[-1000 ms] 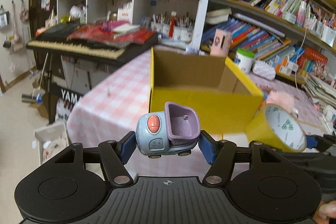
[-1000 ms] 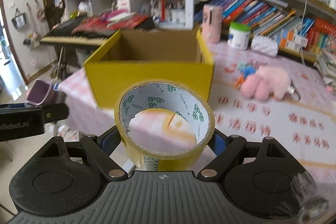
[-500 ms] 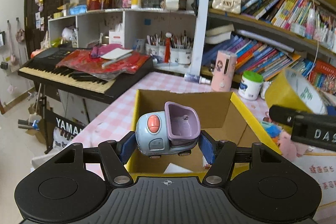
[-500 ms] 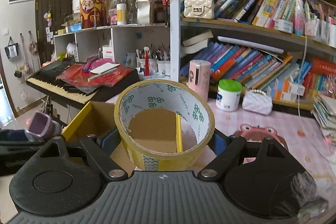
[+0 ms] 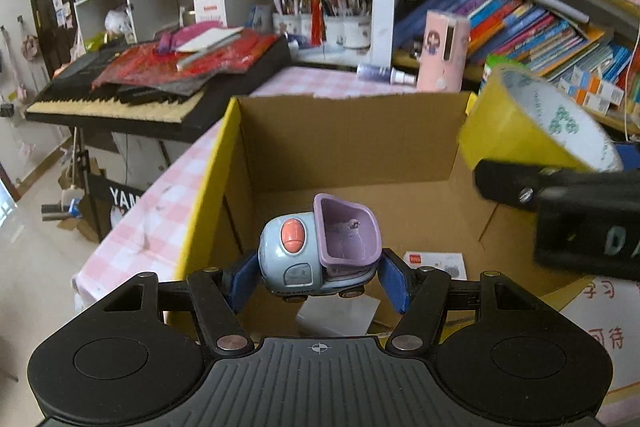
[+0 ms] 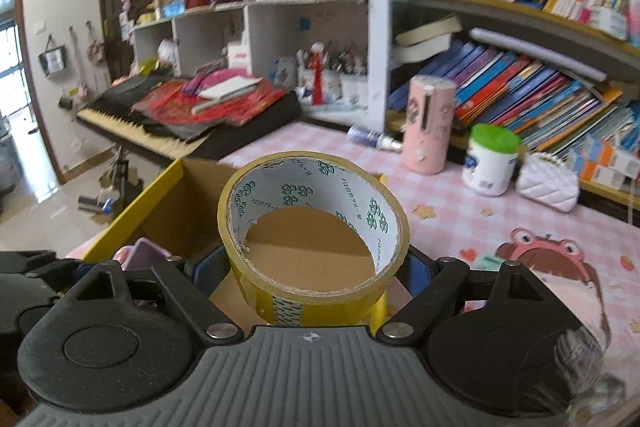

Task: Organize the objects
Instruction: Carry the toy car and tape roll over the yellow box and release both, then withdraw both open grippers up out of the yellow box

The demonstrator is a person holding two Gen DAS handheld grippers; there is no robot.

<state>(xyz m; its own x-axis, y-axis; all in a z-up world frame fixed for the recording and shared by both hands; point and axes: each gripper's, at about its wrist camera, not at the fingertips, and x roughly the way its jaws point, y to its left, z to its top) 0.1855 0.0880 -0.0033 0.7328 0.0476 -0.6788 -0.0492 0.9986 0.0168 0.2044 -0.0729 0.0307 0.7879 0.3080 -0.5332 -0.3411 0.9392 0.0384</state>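
Note:
My left gripper (image 5: 318, 277) is shut on a small blue toy truck (image 5: 316, 259) with a purple tipper, held above the open yellow cardboard box (image 5: 352, 143). My right gripper (image 6: 312, 279) is shut on a roll of yellow tape (image 6: 312, 239), held over the box's right side (image 6: 160, 195). The tape roll (image 5: 536, 123) and the right gripper's body show at the right of the left wrist view. The toy's purple tipper (image 6: 140, 251) peeks in at the lower left of the right wrist view. Papers (image 5: 436, 263) lie on the box floor.
The box stands on a pink checked table (image 6: 460, 211). A pink cylinder (image 6: 428, 123), a white jar with a green lid (image 6: 490, 163) and a small white quilted purse (image 6: 548, 187) stand behind it. Bookshelves (image 6: 520, 79) line the back; a keyboard (image 5: 120, 103) stands to the left.
Both grippers have risen and moved forward from in front of the box to above its opening, tilting down. Each still holds its object.

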